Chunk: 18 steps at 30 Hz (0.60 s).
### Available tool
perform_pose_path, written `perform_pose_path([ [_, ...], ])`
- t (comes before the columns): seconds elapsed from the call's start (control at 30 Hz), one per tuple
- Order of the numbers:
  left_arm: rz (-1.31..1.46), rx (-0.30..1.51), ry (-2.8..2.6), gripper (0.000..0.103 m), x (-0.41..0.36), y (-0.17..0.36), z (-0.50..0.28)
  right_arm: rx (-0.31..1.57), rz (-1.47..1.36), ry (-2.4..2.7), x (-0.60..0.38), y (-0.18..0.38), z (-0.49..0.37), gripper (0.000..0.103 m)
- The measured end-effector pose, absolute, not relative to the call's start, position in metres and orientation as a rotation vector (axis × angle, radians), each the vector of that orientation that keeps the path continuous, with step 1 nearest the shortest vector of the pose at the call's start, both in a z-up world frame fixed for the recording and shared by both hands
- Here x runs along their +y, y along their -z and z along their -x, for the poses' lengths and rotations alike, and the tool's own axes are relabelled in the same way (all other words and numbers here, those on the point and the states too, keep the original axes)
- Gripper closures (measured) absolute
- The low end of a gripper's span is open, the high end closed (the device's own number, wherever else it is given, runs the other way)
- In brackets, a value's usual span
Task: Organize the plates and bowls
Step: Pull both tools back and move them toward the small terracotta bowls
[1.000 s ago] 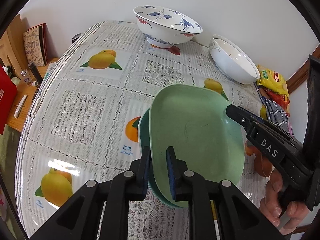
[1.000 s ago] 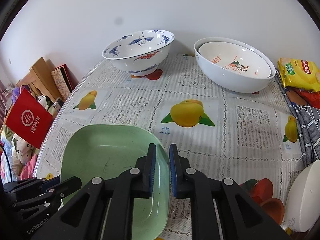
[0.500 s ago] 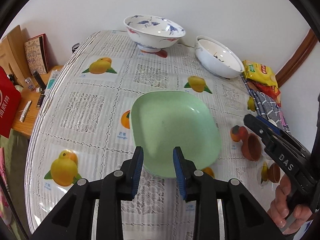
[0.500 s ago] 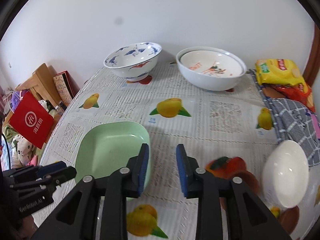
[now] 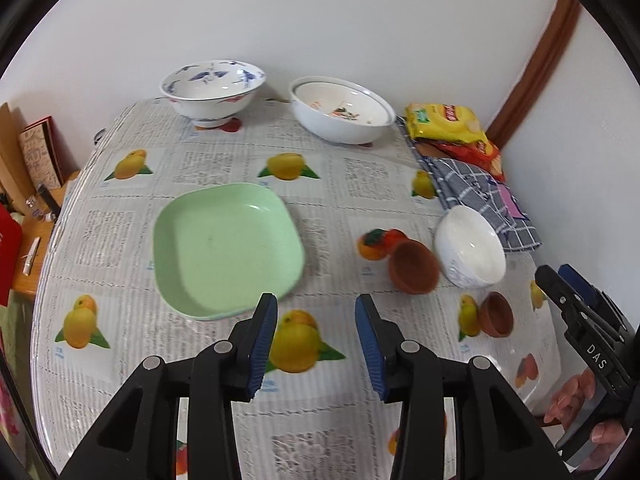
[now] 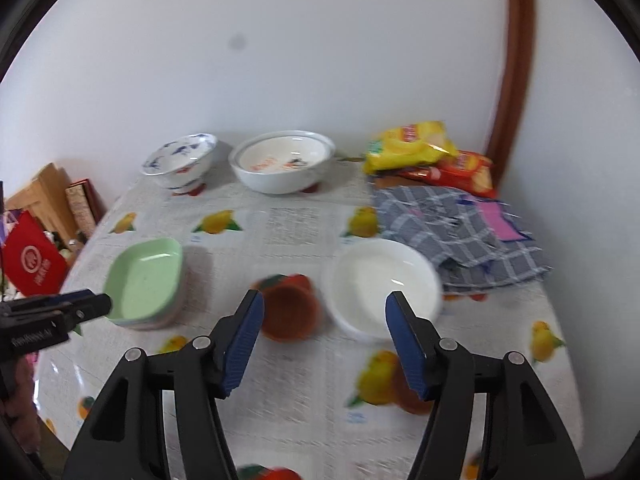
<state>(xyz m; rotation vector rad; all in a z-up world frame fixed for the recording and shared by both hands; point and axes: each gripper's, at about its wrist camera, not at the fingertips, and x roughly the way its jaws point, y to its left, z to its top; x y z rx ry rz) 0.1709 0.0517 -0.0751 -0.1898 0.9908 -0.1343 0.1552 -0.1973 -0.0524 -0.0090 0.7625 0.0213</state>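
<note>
Plates stacked, both grippers clear of them: the green plate (image 5: 228, 246) lies flat on the fruit-print tablecloth (image 5: 340, 184) atop others whose rims show beneath it in the right wrist view, just beyond and a little left of the left gripper (image 5: 316, 332). That gripper's blue-padded jaws have just been opening and stand partly apart with nothing between them, only tablecloth showing in the gap.

The right gripper (image 6: 324, 332) has likewise just been opening its jaws, now spread wide and empty. Directly ahead of its left finger sits a small brown bowl (image 6: 290, 312); ahead of its right finger, a white bowl (image 6: 380, 288) lies just beside the brown one. A second small brown bowl (image 5: 496, 314) rests closer in, right of the left gripper and well short of the white bowl.

Far beyond both grippers, against the wall, stand a blue-patterned bowl (image 5: 212, 90) and, to its right, nested white bowls (image 5: 342, 114). Right of those lie snack bags (image 5: 446, 126) and a grey checked cloth (image 5: 476, 188). A person's hand (image 5: 580, 408) grips the right gripper's handle at the frame edge.
</note>
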Motion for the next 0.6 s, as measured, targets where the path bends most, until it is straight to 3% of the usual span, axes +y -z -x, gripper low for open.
perform_pose_path([
  [0.27, 0.173, 0.983, 0.207, 0.063, 0.014, 0.065, -0.143, 0.756, -0.197, 0.031, -0.258, 0.055, -0.099, 0.04],
  [0.6, 0.169, 0.946, 0.205, 0.059, 0.011, 0.052, -0.103, 0.691, -0.153, -0.001, -0.244, 0.037, -0.055, 0.04],
])
